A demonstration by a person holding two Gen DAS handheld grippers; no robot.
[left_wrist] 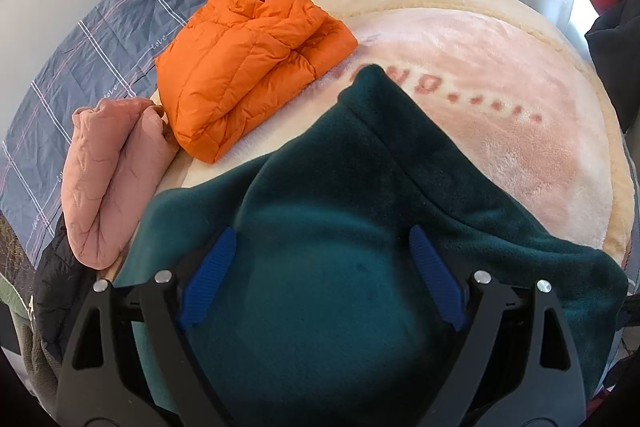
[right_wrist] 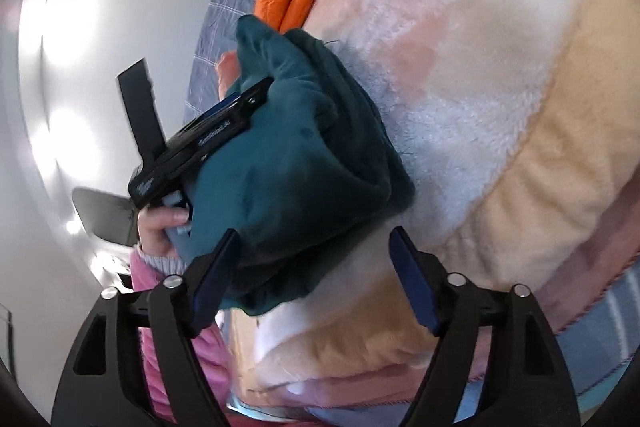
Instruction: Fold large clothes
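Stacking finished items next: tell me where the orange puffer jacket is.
In the left wrist view the orange puffer jacket lies folded upper left on the pink fleece blanket, between the pink quilted jacket and the teal fleece.

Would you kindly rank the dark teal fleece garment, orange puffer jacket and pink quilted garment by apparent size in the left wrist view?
1. Dark teal fleece garment, though nearest the camera.
2. Orange puffer jacket.
3. Pink quilted garment.

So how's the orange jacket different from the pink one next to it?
The orange jacket is bright, shiny and puffy; the pink jacket is pale, matte and flatter. The orange jacket lies on the fleece blanket, the pink jacket nearer the bed's edge, partly on the plaid sheet. Both are folded.
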